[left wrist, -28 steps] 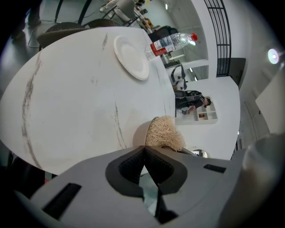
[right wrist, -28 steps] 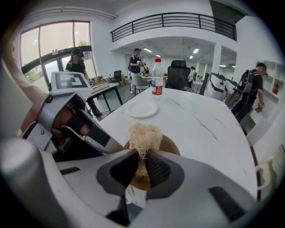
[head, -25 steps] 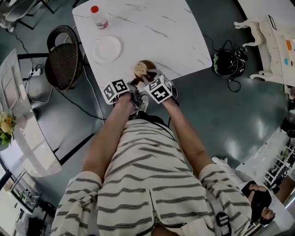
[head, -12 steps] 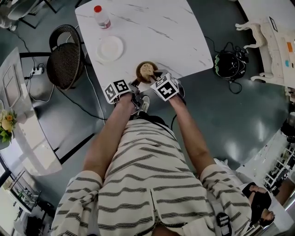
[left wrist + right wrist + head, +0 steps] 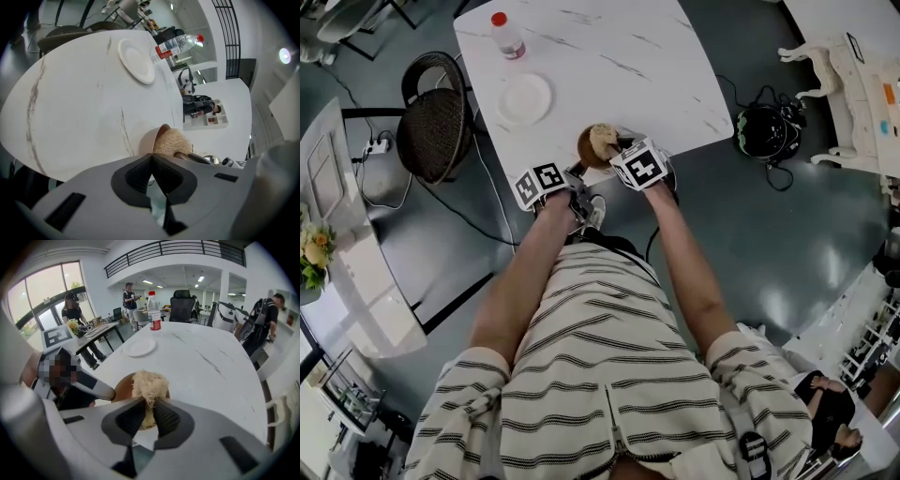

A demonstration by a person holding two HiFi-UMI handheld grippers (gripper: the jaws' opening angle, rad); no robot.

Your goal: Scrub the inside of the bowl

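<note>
Two grippers are meeting at the near edge of the white marble table (image 5: 609,56). The brown bowl (image 5: 586,152) is sitting just inside that edge, near the middle of it.

Left gripper (image 5: 151,157): jaws are pressing together, clenched on the bowl's near-left rim. In the left gripper view the bowl wall is running straight down into the pad tips.

Right gripper (image 5: 150,404): jaws are grasping a pale fibre scrubber (image 5: 149,383), with loose strands caught between the pads. The scrubber is sitting inside the bowl, filling much of the opening and rising above the rim. In the right gripper view one finger of the left gripper is lying against the bowl's left rim.

Also on the table: a white plate (image 5: 526,98) is lying to the far left of the bowl, well apart from it. A clear bottle with a red cap (image 5: 506,36) is standing beyond the plate, near the far left corner.

On the floor: a dark woven chair (image 5: 431,117) is standing left of the table, and a black helmet (image 5: 762,129) is lying to the right of it.
</note>
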